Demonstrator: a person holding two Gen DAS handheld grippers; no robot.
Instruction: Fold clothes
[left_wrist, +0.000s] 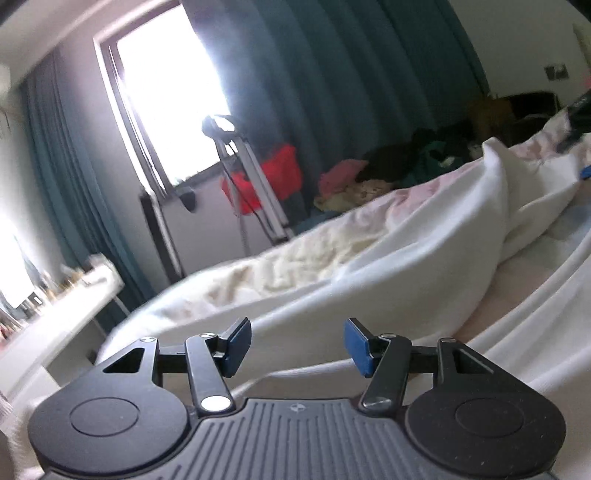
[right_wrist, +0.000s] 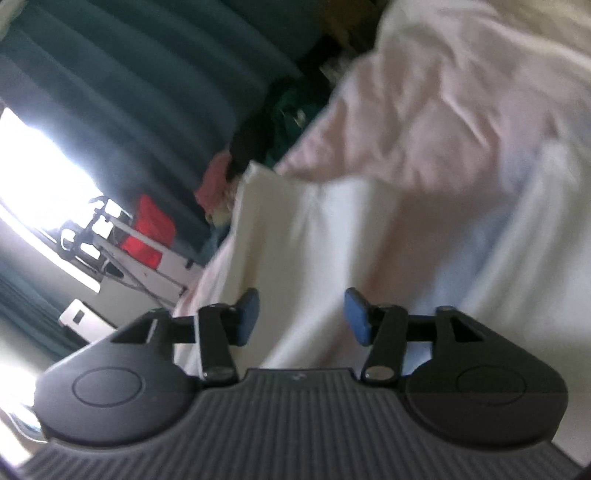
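the left tool (left_wrist: 297, 347) is partly open with nothing between its blue pads. the right tool (right_wrist: 301, 317) is open too and holds nothing. the white cloth (left_wrist: 424, 236) lies crumpled on the bed, just past both tools. a pile of clothes (left_wrist: 399, 166) sits far back near the teal curtain (left_wrist: 332, 74).

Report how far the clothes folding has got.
Done: nothing folded shows. In hand: nothing; the left gripper and right gripper stand open over the rumpled white cloth, gripping nothing. Left: that cloth and the heap of coloured clothes behind it.
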